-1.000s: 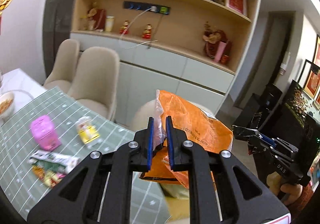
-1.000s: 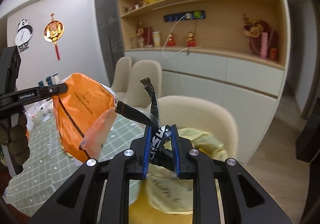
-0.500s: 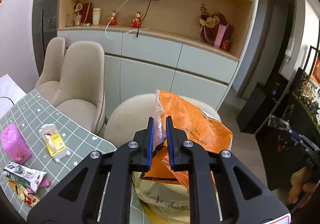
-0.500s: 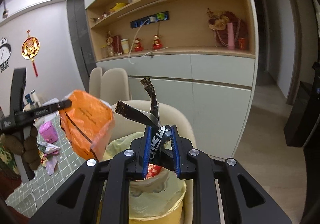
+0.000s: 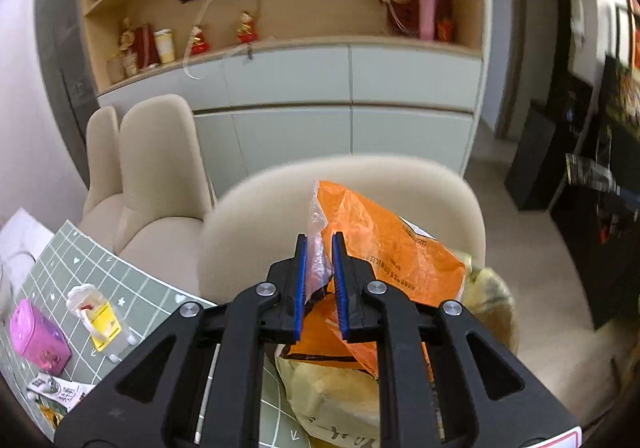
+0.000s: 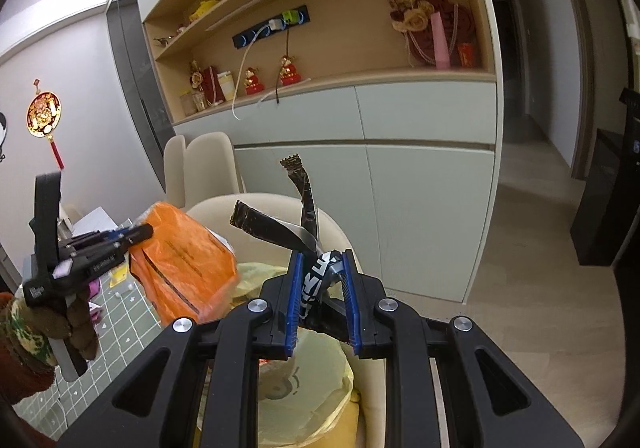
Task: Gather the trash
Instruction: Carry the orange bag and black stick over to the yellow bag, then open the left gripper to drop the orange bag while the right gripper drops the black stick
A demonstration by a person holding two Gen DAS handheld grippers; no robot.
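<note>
My left gripper (image 5: 319,284) is shut on an orange plastic wrapper (image 5: 384,248) and holds it over a yellow trash bag (image 5: 340,396) beside the table. The wrapper (image 6: 180,268) and left gripper (image 6: 136,234) also show at the left of the right wrist view. My right gripper (image 6: 322,300) is shut on a black crumpled wrapper (image 6: 280,228) and holds it above the open yellow trash bag (image 6: 304,380). The black wrapper's ends stick up past the jaws.
A green grid tablecloth (image 5: 132,280) carries a pink box (image 5: 38,336), a yellow-and-white packet (image 5: 100,320) and small wrappers (image 5: 56,392). Beige chairs (image 5: 160,167) stand behind the table; one chair back (image 5: 340,199) curves behind the bag. A cabinet with shelves (image 5: 340,79) lines the wall.
Both grippers have swung right and downward toward the yellow bag, still holding their wrappers. The table items slid to the left edge of the left wrist view.
</note>
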